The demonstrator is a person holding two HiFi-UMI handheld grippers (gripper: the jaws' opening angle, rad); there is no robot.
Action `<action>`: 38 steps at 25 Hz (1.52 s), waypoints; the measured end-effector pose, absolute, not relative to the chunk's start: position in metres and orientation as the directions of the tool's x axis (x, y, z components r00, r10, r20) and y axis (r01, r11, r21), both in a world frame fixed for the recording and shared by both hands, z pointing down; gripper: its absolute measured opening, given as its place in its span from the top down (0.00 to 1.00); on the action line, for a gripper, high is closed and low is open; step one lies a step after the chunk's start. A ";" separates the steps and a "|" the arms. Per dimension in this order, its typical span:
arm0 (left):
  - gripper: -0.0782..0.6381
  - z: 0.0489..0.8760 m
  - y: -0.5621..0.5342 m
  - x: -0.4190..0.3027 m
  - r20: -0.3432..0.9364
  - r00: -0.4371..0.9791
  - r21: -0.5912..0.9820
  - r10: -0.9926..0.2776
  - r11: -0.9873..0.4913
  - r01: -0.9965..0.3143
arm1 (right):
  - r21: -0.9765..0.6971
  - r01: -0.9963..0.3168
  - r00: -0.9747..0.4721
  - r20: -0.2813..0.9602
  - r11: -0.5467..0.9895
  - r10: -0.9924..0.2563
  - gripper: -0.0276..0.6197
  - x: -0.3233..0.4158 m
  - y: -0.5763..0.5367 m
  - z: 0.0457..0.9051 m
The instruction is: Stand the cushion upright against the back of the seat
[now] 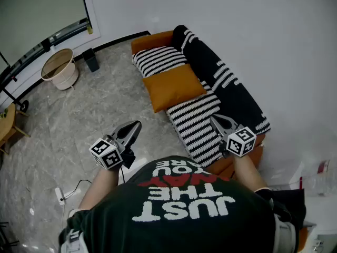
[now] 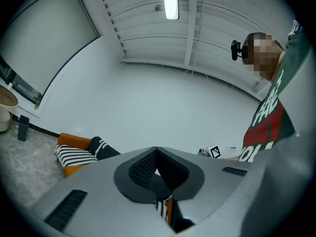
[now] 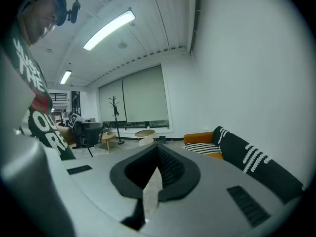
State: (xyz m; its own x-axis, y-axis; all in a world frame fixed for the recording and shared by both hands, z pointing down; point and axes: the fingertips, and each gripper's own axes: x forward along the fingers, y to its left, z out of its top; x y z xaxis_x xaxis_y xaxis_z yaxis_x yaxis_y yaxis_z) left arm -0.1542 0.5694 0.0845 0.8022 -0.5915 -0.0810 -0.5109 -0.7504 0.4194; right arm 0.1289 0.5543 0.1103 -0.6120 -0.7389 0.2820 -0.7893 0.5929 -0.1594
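Observation:
An orange sofa [image 1: 152, 40] stands against the white wall, with a black-and-white throw [image 1: 226, 83] draped over its back. Three cushions lie flat on the seat: a striped one [image 1: 159, 60] at the far end, an orange one [image 1: 172, 87] in the middle, and a striped one [image 1: 197, 125] nearest me. My left gripper [image 1: 138, 124] hangs shut and empty over the floor in front of the sofa. My right gripper [image 1: 213, 119] hovers shut and empty above the near striped cushion. In the left gripper view the sofa end [image 2: 74, 154] sits low left. The right gripper view shows the throw [image 3: 247, 154] to the right.
A round pale basket [image 1: 59, 68] and a small dark box [image 1: 90, 59] stand by the far wall. A wooden table [image 1: 6, 123] is at the left edge. A power strip [image 1: 59, 195] with a cable lies on the marble floor near my left side.

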 end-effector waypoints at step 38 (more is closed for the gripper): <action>0.88 0.126 0.446 -0.091 0.014 0.799 0.476 -0.601 -0.699 -0.534 | -0.275 -0.801 -0.597 0.289 0.532 -0.748 0.92 0.209 0.460 0.167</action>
State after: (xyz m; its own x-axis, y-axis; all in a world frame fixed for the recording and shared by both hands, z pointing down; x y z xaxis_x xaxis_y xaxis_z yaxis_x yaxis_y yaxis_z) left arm -0.0909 0.4465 0.1256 0.7993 -0.6008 0.0139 -0.5338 -0.6992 0.4756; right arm 0.2091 0.4597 0.1671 -0.5969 -0.7483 0.2895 -0.8007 0.5324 -0.2749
